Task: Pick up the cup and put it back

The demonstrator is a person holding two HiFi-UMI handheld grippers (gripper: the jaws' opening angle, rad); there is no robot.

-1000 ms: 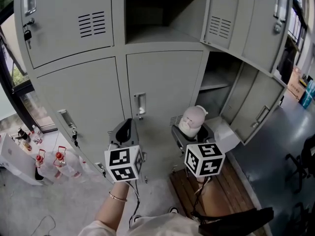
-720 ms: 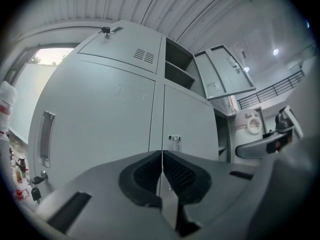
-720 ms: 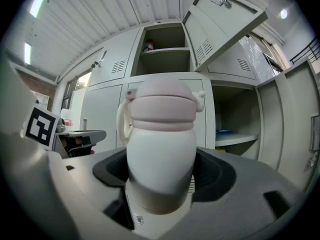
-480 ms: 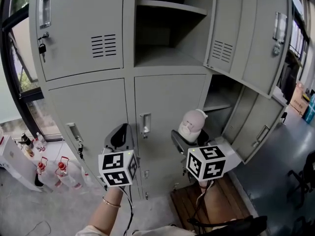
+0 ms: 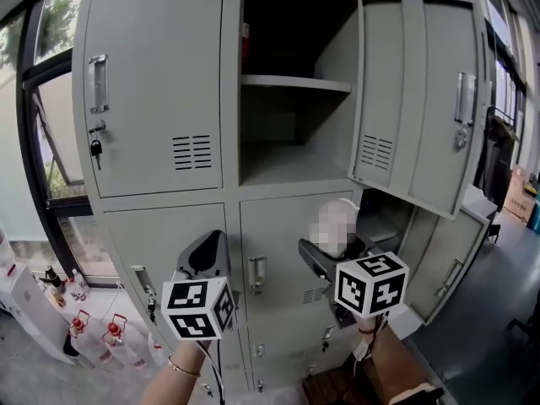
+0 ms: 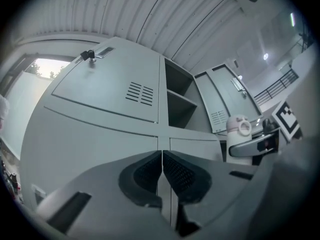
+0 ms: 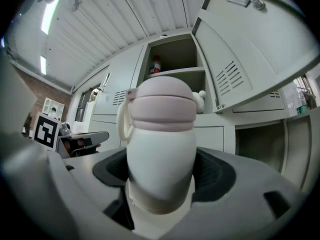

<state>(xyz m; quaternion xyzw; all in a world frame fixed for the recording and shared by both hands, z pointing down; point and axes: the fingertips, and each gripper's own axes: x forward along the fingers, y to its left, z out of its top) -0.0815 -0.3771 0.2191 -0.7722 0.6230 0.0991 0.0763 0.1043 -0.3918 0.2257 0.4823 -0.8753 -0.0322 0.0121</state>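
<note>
No readable text, brand or number anywhere. Left cube [image 5: 198, 308], right cube [image 5: 371, 283]: black-and-white square marker patterns only, no letters. Locker door [image 5: 156, 91]: no legible label. Cup [image 7: 160, 149]: plain, no print seen.

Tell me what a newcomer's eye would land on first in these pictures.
First comes the white cup with a pink lid, clamped between the jaws of the right gripper and held up in front of the grey lockers. Next, the open upper compartment with its shelf straight ahead, an open door to its right. The left gripper hangs shut and empty at the lower left.
</note>
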